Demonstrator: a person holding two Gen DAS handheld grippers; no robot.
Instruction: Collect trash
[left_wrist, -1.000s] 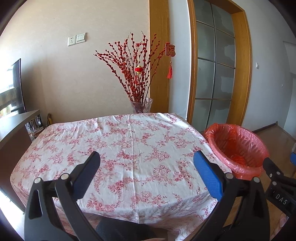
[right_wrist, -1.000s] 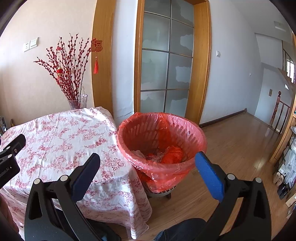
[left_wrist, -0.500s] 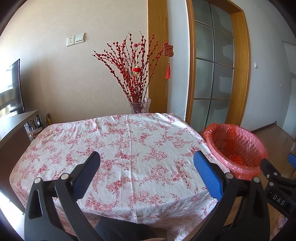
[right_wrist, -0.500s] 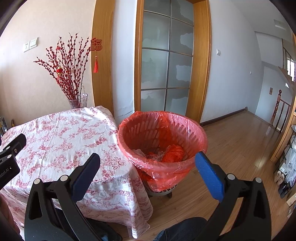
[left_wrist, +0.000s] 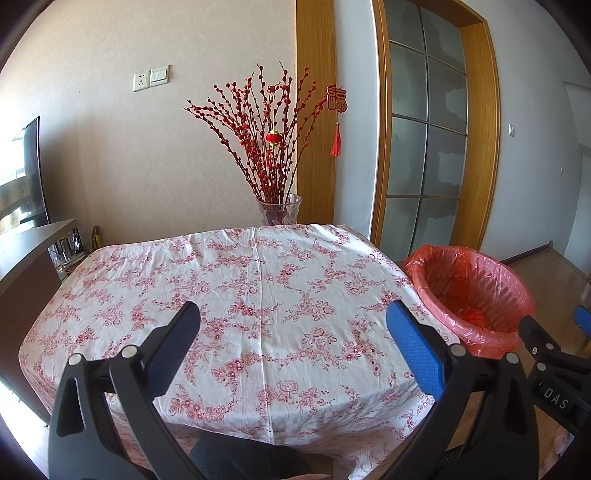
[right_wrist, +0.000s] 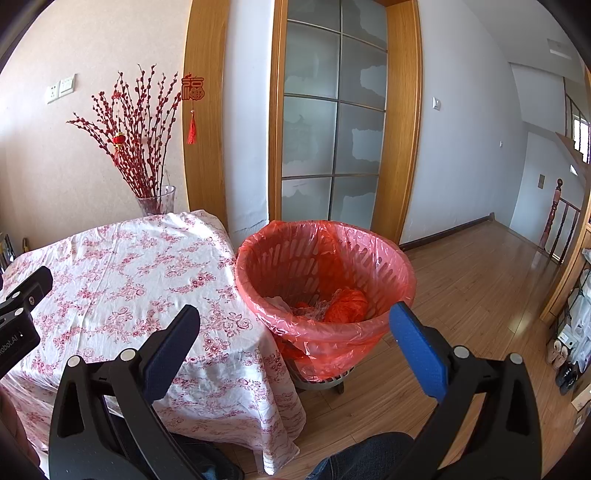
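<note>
A bin lined with a red plastic bag (right_wrist: 325, 280) stands on the floor to the right of the table; crumpled red and clear trash (right_wrist: 332, 304) lies at its bottom. The same bin (left_wrist: 469, 295) shows at the right of the left wrist view. My left gripper (left_wrist: 293, 325) hangs open over the near half of the flowered tablecloth (left_wrist: 258, 295), holding nothing. My right gripper (right_wrist: 295, 326) is open too, in front of the bin's near rim and a little above it, with nothing between its fingers.
A glass vase of red branches (left_wrist: 279, 210) stands at the table's far edge. A dark cabinet (left_wrist: 26, 258) is left of the table. A glass door (right_wrist: 332, 125) stands behind the bin. Wooden floor (right_wrist: 480, 280) stretches to the right. A person's knee (right_wrist: 369, 458) is below.
Both views have drifted slightly; the bin sits a little further right and lower in the left view. Both grippers remain open and hold nothing.
</note>
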